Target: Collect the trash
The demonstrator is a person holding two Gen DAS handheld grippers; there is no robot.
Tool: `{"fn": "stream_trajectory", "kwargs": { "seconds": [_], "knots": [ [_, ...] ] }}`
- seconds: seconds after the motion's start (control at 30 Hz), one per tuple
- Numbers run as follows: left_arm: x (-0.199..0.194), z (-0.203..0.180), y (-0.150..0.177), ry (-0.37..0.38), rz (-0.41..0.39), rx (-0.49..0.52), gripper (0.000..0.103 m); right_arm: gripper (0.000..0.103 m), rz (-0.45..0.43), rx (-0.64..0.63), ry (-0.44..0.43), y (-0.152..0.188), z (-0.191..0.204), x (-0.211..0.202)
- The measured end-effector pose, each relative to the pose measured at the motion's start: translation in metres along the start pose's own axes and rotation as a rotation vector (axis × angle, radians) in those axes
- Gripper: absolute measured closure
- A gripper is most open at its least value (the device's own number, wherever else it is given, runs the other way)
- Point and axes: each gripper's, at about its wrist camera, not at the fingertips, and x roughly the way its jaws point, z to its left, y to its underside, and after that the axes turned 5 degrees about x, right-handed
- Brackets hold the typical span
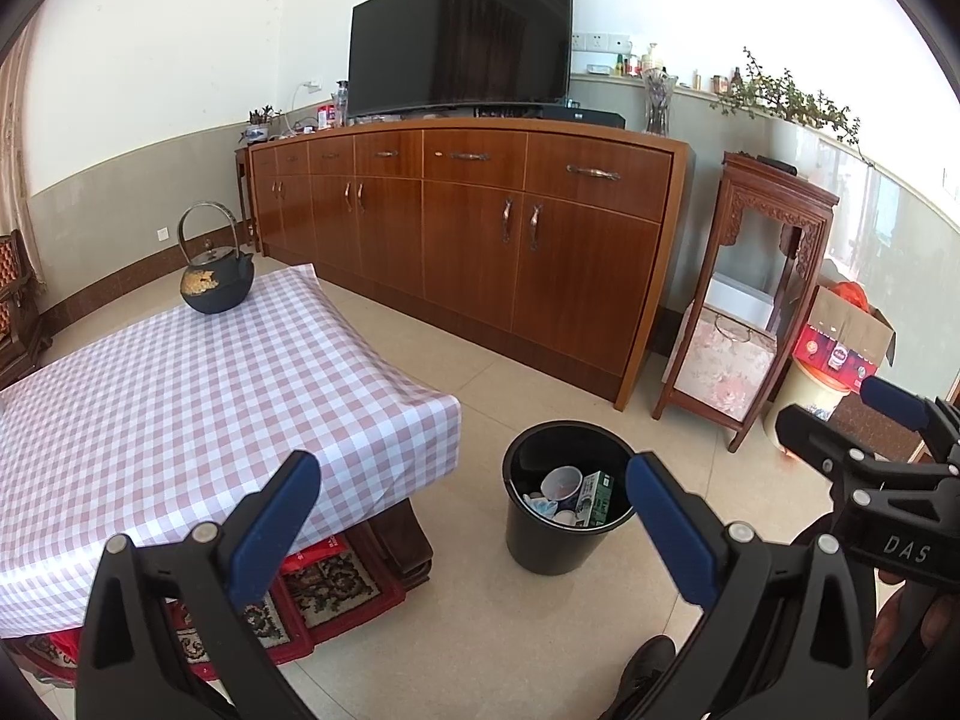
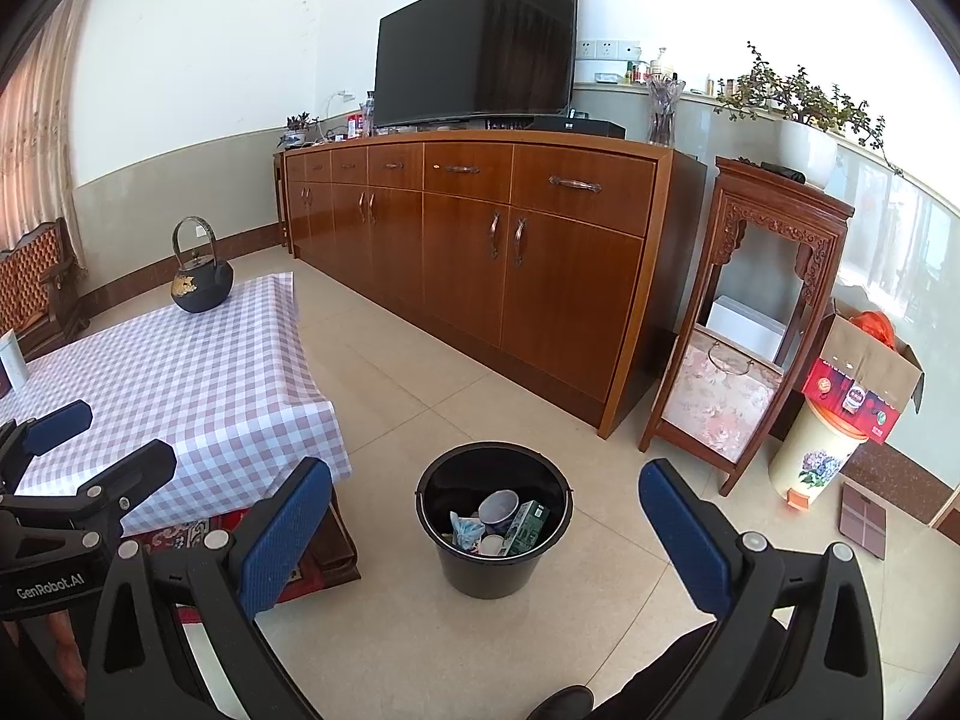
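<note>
A low table draped in a lilac-and-white checked plastic cloth (image 1: pixel 198 396) stands left of the round black plastic waste bin (image 1: pixel 561 546), and nothing sits on the visible part of it but a black cast-iron teapot with a gold motif and hoop handle (image 1: pixel 213 285) at the far corner, well apart from the bin. A pale card-like item at the table's left edge in the right wrist view is too cropped to identify.

The left gripper (image 1: pixel 474 516) hangs above the tiled floor just left of the bin, its blue-padded jaws spread wide and holding nothing. The bin itself stands upright on the tiles near the table's corner and holds the gathered trash: a white paper cup with a dark inside (image 2: pixel 499 509), a green and white drink carton (image 2: pixel 527 528) leaning against the wall, and crumpled pale-blue wrapping (image 2: pixel 467 531). The right gripper (image 2: pixel 486 531), almost directly over the bin, is likewise spread wide and empty.

Behind the bin runs a long brown wooden sideboard (image 1: pixel 480 228) carrying a black flat-screen television (image 1: pixel 459 30); to the bin's right stands a carved dark-wood side stand (image 2: pixel 756 312).

With both tools empty and the cloth apparently cleared, collection looks close to complete. Done well, the step in hand means checking the table's hidden left side and the floor before finishing, and keeping clear of the bin's rim so it stays upright.
</note>
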Motion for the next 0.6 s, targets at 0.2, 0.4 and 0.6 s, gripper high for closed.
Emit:
{"fn": "stream_trajectory", "kwargs": {
  "seconds": [0.2,0.4,0.6],
  "knots": [
    [0.0014,0.0014,0.0,-0.009,0.002,0.001,0.001,0.0,0.002,-0.001,-0.001,0.0002,-0.0006,0.0009],
    [0.0042,0.0056,0.0015,-0.016,0.007,0.001,0.001,0.0,0.004,-0.004,-0.003,0.0009,0.0,0.0017],
    [0.0022,0.01,0.0029,-0.009,-0.003,-0.016,0.001,0.0,0.003,-0.002,-0.002,0.0021,0.0006,0.0014]
  ]
}}
